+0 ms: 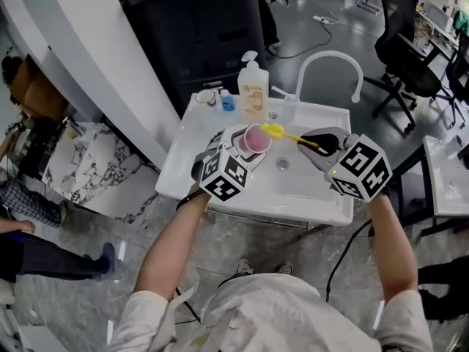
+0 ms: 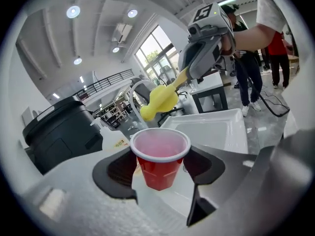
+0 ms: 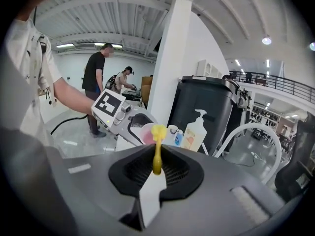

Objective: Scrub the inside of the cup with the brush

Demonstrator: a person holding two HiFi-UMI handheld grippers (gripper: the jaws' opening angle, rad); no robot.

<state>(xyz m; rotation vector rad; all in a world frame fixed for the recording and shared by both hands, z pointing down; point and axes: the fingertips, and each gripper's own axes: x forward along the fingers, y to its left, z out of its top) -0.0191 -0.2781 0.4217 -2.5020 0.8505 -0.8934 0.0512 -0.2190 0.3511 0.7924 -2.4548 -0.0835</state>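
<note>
At the far left edge I see a person's leg (image 1: 51, 259) on the floor, well clear of my work. Next comes a white slanted wall (image 1: 95, 57), and behind it a black bin (image 1: 192, 31) that stands close behind the sink (image 1: 308, 193). On the sink's back ledge sit a small blue bottle (image 1: 228, 101) and a pump soap bottle (image 1: 253, 86). Neither touches anything I am holding.

My left gripper (image 1: 249, 147) has its fingers closed on the sides of the red cup (image 1: 256, 138), one pad on each side. The cup hangs over the left part of the basin with its open mouth turned up and a little towards my other hand. Its inside looks pale pink.

The yellow brush (image 1: 282, 133) reaches across from the right. Its head sits just at the cup's rim; from the left gripper view it is above the mouth and not inside it. My right gripper (image 1: 316, 144) has its fingers shut on the thin handle.

The white arched faucet (image 1: 330, 59) rises behind the right gripper, near it but apart. Further right stand black office chairs (image 1: 410, 50), well away.
</note>
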